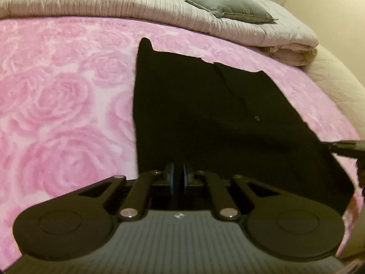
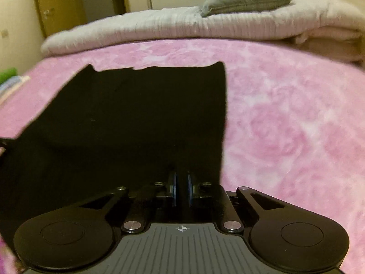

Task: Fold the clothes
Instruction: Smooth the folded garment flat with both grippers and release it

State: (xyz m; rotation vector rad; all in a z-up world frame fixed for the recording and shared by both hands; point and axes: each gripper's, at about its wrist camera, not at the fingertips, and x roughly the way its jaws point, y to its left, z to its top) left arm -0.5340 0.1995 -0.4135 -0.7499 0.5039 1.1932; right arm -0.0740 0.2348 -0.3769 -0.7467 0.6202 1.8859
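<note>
— What do we have, starting with the biggest thing?
— We see the pink rose-patterned blanket (image 1: 57, 105) covering the bed, with a pale folded quilt (image 1: 141, 6) along its far side and a grey pillow (image 1: 230, 8) lying on that quilt.
— And the clothing?
— The black garment (image 1: 194, 105) lies spread on the blanket, reaching from its uneven far edge back toward both of us. Its near edge runs up to each gripper.
— The left gripper (image 1: 178, 175)?
— Its jaws are drawn together on the garment's near left corner.
— And the right gripper (image 2: 181, 187)?
— Jaws together at the near right corner. We believe black cloth is pinched between them, though black on black makes it hard to be sure.
</note>
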